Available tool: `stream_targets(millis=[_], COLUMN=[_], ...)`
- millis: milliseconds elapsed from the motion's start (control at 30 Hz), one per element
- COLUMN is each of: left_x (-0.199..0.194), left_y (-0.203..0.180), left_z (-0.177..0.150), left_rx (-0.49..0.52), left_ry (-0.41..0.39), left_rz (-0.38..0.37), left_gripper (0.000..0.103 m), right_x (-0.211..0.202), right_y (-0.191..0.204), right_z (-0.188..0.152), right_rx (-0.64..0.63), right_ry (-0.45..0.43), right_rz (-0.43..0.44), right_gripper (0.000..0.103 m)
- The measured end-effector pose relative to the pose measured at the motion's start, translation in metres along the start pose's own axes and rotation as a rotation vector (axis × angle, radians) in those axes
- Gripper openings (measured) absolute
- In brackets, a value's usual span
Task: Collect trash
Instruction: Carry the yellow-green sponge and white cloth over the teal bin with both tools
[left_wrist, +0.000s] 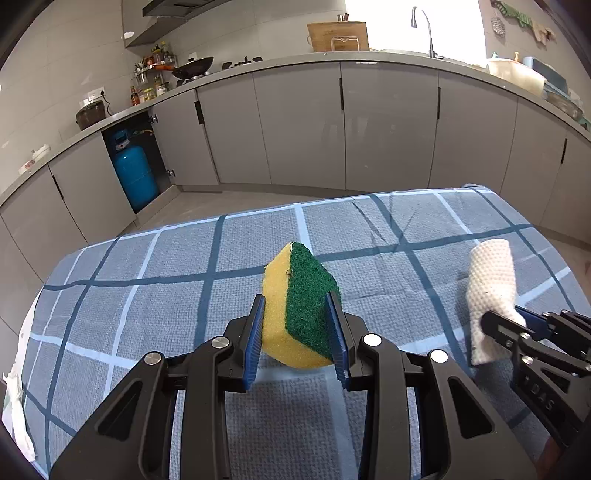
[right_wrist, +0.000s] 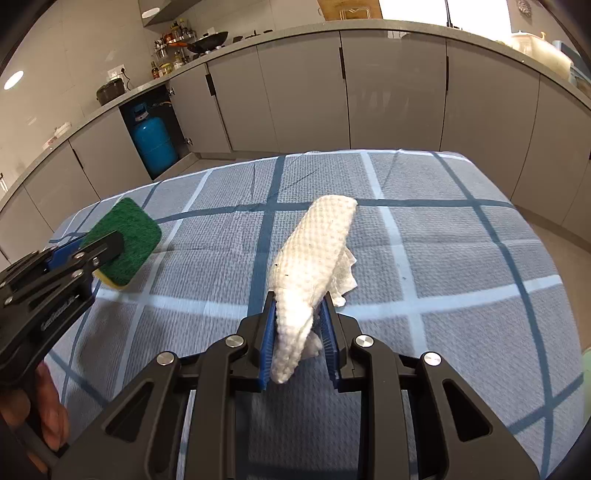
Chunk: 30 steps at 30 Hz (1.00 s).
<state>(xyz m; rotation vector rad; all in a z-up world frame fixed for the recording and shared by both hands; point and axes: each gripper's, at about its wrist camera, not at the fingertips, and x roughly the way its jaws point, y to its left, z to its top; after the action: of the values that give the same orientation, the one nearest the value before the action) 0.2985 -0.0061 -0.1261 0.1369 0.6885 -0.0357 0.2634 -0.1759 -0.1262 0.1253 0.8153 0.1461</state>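
Sponge (left_wrist: 301, 308), yellow with a green scouring face, sits clamped in the left gripper (left_wrist: 300, 334), its jaws closed on both sides, above the checked cloth (left_wrist: 147, 295) over the counter. Beside it the right gripper (right_wrist: 300, 334) has its jaws pinched narrow on a crumpled white paper towel (right_wrist: 314, 269), also lifted near the counter's middle.

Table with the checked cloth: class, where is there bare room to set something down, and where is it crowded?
The checked cloth is bare nearly everywhere: far edge toward the cabinets, and right side. The only crowding is near, where the left gripper holds the sponge and the right gripper the paper towel.
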Motion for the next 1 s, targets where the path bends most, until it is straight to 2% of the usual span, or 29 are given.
stream_targets(millis=[700, 1000], left_x=[-0.045, -0.066], left_y=[-0.051, -0.079], left_z=[-0.011, -0.018], left_rx=[0.087, 0.116], left_ry=[-0.012, -0.008], left_rz=[-0.043, -0.097], left_gripper=[0.033, 0.033], right_x=[-0.066, -0.096], right_y=[-0.027, -0.046], right_z=[-0.035, -0.050], right_rx=[-0.007, 0.007], right_ry=[-0.035, -0.064], right_rz=[0.023, 0.008], right_gripper=[0.025, 0.025])
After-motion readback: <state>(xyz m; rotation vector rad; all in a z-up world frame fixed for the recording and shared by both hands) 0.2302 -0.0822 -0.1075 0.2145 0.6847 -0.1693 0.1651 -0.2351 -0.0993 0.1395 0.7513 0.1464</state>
